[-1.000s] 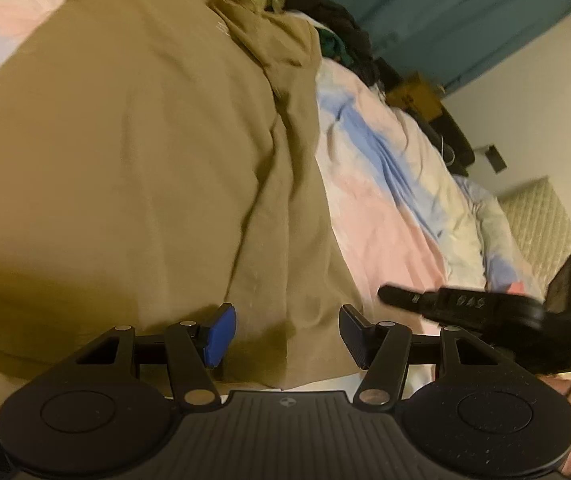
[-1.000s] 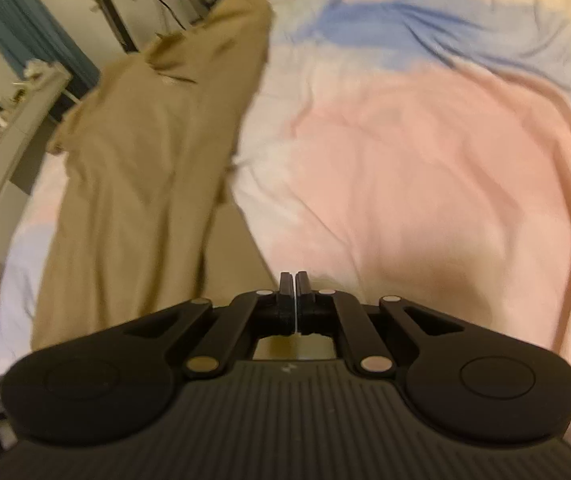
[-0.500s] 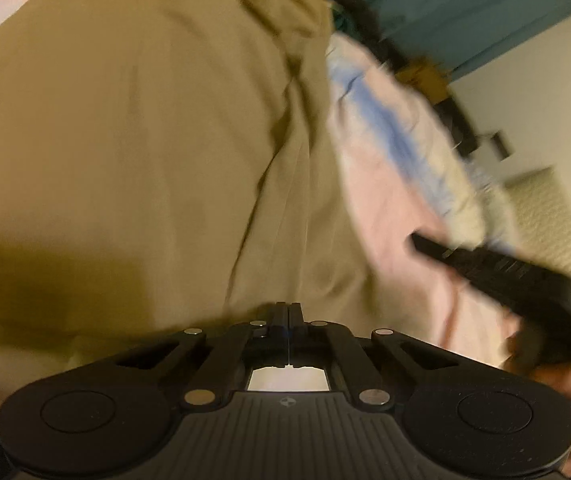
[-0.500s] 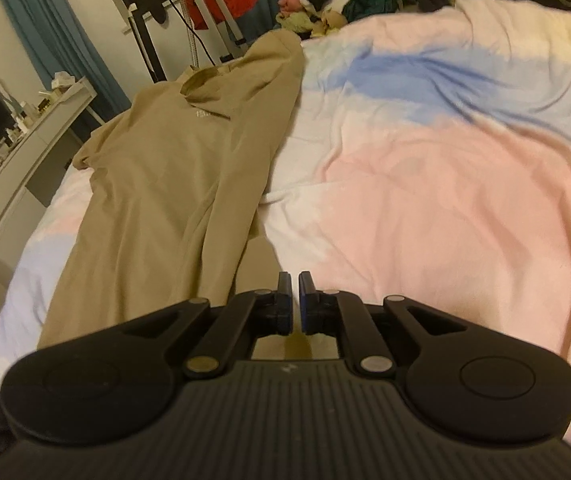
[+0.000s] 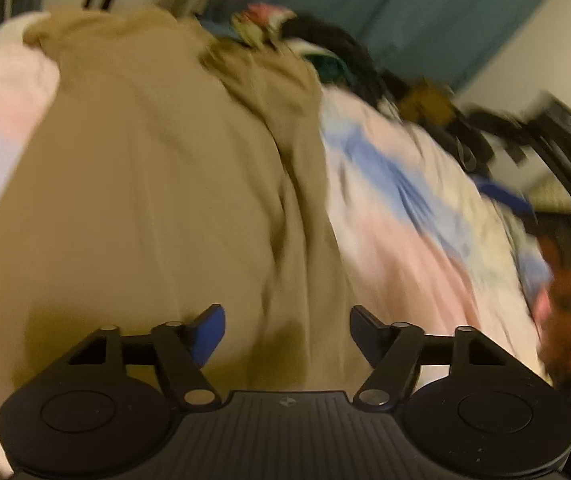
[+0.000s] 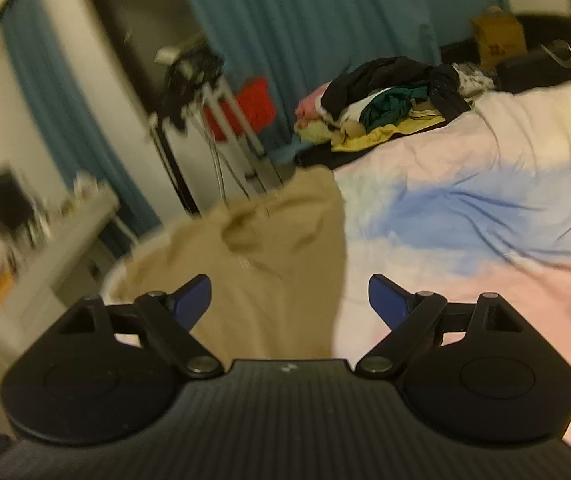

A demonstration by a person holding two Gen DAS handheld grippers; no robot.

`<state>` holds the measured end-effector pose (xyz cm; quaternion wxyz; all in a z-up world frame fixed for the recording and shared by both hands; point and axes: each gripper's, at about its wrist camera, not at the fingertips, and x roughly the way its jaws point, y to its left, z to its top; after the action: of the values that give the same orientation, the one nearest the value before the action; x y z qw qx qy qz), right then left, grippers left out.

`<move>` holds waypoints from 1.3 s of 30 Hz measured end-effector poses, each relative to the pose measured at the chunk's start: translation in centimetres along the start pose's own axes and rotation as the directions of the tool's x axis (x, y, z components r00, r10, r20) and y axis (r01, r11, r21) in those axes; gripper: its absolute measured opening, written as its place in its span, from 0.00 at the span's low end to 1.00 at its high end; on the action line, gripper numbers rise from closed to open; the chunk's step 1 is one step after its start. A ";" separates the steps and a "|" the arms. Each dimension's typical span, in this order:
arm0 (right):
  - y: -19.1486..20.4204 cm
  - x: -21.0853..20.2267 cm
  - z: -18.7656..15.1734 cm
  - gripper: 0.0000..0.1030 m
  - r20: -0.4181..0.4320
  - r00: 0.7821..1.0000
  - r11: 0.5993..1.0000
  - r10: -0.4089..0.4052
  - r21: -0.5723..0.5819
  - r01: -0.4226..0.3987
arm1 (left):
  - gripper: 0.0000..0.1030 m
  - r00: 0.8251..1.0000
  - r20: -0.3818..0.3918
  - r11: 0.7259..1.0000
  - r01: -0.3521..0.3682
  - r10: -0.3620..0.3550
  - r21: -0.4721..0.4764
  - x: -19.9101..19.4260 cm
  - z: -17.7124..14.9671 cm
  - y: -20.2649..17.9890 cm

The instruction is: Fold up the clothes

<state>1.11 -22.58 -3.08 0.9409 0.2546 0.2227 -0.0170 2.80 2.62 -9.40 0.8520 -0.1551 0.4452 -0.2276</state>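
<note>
Left wrist view: tan garment [image 5: 145, 200] spread lengthwise on bed [image 5: 405, 240], side folded in.
Left gripper [image 5: 287, 330] and right gripper [image 6: 289, 298] both opening, empty; cross-folds remain; unfolded pile [image 6: 389, 96] at 12 o'clock.

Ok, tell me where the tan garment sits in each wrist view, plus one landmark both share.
Left wrist: tan garment fills the left and centre, spread on the bed.
Right wrist: tan garment lies lower centre-left.
Shared landmark: the pile of clothes before the teal curtain.
</note>
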 end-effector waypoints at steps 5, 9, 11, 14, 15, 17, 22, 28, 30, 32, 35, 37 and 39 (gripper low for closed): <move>-3.9 2.6 -0.7 0.85 0.039 0.997 0.993 -0.060 0.100 0.056 | 0.75 0.994 0.107 0.998 -0.018 0.025 -0.064 6.4 8.7 0.4; -7.0 5.4 -1.9 0.85 -0.007 0.991 0.985 -0.137 0.107 0.137 | 0.75 0.980 0.177 0.989 -0.068 0.091 -0.135 13.5 14.7 1.9; -8.0 7.1 -2.1 0.86 -0.033 0.988 0.980 -0.149 0.128 0.152 | 0.73 0.972 0.199 0.981 -0.094 0.128 -0.168 16.5 17.2 2.8; -8.3 9.5 -2.2 0.85 -0.046 0.989 0.980 -0.140 0.136 0.145 | 0.69 0.963 0.224 0.968 -0.099 0.152 -0.230 20.1 20.0 3.4; -8.2 10.2 -2.3 0.85 -0.046 0.990 0.982 -0.135 0.124 0.140 | 0.67 0.962 0.229 0.968 -0.094 0.148 -0.232 20.9 20.7 3.4; -8.1 11.3 -2.6 0.85 -0.053 0.991 0.987 -0.120 0.101 0.125 | 0.27 0.961 0.237 0.973 -0.095 0.145 -0.208 22.3 22.0 3.0; -8.5 13.3 -2.9 0.85 -0.077 0.991 0.987 -0.112 0.104 0.120 | 0.04 0.948 0.256 0.982 -0.173 0.188 -0.079 22.5 25.5 0.6; -9.5 13.9 -2.8 0.85 -0.073 0.990 0.981 -0.118 0.146 0.128 | 0.06 0.844 0.344 0.905 -0.422 0.411 -0.047 22.7 27.0 -1.2; -9.7 13.9 -2.8 0.85 -0.073 0.990 0.981 -0.120 0.147 0.129 | 0.16 0.854 0.306 0.905 -0.419 0.421 -0.074 23.4 26.7 0.0; -9.6 13.6 -2.7 0.85 -0.064 0.990 0.981 -0.126 0.138 0.134 | 0.42 0.901 0.240 0.932 -0.341 0.362 -0.127 23.1 25.9 1.4; -9.3 13.3 -2.5 0.85 -0.053 0.992 0.984 -0.119 0.129 0.124 | 0.52 0.949 0.172 0.958 -0.238 0.265 -0.163 19.4 22.5 3.1; -9.1 13.1 -2.4 0.85 -0.048 0.993 0.986 -0.108 0.124 0.113 | 0.55 0.969 0.133 0.968 -0.184 0.207 -0.169 16.3 19.6 4.3; -9.0 12.8 -2.3 0.85 -0.052 0.994 0.988 -0.092 0.123 0.098 | 0.55 0.981 0.094 0.978 -0.157 0.171 -0.141 12.9 15.6 5.3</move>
<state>10.39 -28.21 -14.59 0.9158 0.3027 0.2546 -0.0701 23.51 1.35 -12.08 0.8781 -0.1858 0.4250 -0.1178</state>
